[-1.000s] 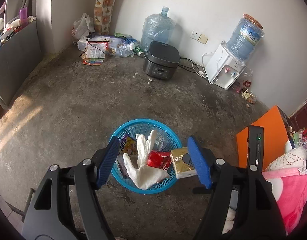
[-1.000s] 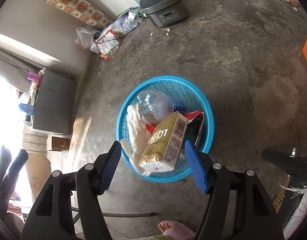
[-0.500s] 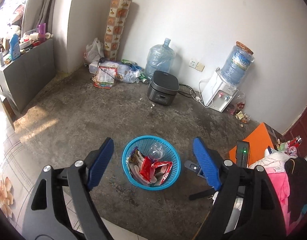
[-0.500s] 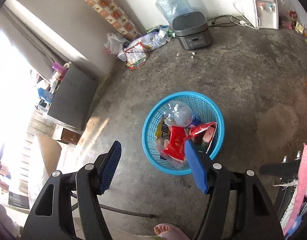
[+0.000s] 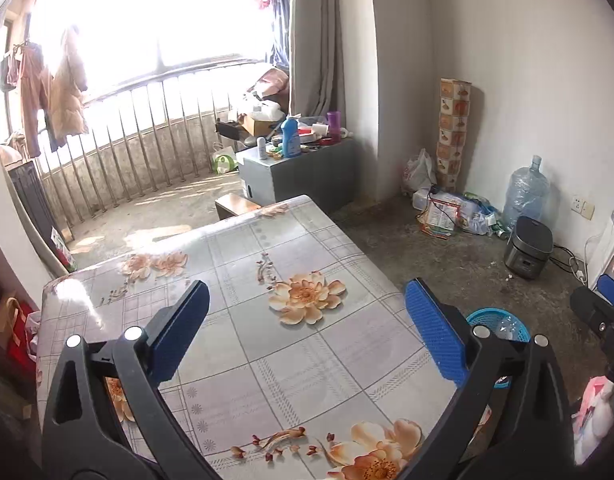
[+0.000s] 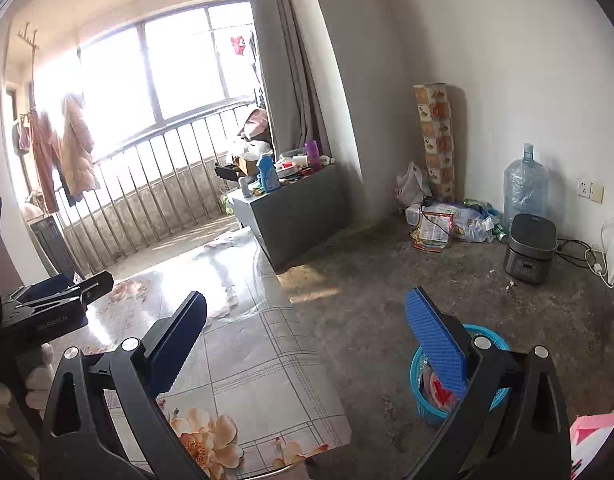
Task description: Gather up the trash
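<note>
The blue plastic trash basket (image 6: pixel 421 394) stands on the concrete floor by the table's right side, with red wrappers and other trash inside. In the left wrist view only its rim (image 5: pixel 503 318) shows behind my finger. My left gripper (image 5: pixel 307 334) is open and empty above the flowered tablecloth (image 5: pixel 267 320). My right gripper (image 6: pixel 307 338) is open and empty over the table's right edge (image 6: pixel 303 344). The left gripper also shows at the left of the right wrist view (image 6: pixel 47 304).
A grey cabinet (image 5: pixel 303 172) with bottles stands beyond the table. A rice cooker (image 6: pixel 531 248), a water jug (image 6: pixel 525 188), bags and packets (image 6: pixel 439 224) lie along the far wall. A railing (image 5: pixel 127 160) and hung clothes are at the left.
Both grippers have lifted away from the basket and swung up and left to the table. The glove and the gold carton held a second ago now lie in the basket.
</note>
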A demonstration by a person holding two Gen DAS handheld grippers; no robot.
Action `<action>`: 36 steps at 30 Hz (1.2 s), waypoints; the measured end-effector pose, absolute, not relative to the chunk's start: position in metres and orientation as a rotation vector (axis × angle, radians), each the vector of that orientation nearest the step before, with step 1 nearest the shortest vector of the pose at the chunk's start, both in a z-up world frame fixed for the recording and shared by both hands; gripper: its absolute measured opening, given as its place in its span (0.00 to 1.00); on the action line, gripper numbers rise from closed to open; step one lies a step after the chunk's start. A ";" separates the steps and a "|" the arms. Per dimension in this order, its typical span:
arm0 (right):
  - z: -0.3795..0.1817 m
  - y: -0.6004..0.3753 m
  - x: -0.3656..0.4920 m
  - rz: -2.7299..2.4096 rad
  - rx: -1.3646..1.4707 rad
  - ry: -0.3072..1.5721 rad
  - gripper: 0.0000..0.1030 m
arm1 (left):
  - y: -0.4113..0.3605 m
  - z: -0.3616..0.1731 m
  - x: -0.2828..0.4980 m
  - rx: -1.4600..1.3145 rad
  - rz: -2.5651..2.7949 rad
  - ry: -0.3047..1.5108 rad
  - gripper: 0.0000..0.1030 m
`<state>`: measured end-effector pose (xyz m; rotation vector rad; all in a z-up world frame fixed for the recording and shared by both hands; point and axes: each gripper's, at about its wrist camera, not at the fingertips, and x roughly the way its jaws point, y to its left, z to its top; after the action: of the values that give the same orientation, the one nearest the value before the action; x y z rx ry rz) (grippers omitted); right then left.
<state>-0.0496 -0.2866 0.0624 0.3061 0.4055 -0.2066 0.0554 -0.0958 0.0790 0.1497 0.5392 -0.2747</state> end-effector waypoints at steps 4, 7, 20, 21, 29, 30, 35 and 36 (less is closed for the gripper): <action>0.070 -0.229 -0.048 -0.128 0.221 0.431 0.94 | -0.026 0.053 0.040 0.077 -0.199 0.658 0.92; 0.063 -0.187 -0.048 -0.068 0.152 0.471 0.94 | 0.016 0.027 0.021 0.040 -0.134 0.724 0.92; 0.008 -0.127 -0.039 -0.126 -0.035 0.836 0.94 | 0.058 -0.006 -0.020 0.044 -0.004 0.805 0.92; 0.009 -0.130 -0.041 -0.143 -0.032 0.838 0.94 | 0.056 -0.007 -0.019 0.052 -0.004 0.809 0.92; 0.009 -0.162 -0.042 -0.251 -0.003 0.852 0.94 | 0.039 -0.007 -0.013 0.085 -0.040 0.829 0.92; 0.008 -0.165 -0.043 -0.260 0.001 0.853 0.94 | 0.037 -0.008 -0.013 0.093 -0.046 0.831 0.92; 0.003 -0.179 -0.045 -0.293 0.024 0.866 0.94 | 0.030 -0.011 -0.011 0.111 -0.056 0.843 0.92; 0.003 -0.180 -0.046 -0.295 0.028 0.868 0.94 | 0.029 -0.011 -0.010 0.110 -0.056 0.845 0.92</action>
<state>-0.0456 -0.1801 0.0026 0.0280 0.8675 -0.2953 -0.0105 0.0291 -0.0114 0.1097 0.8453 -0.0555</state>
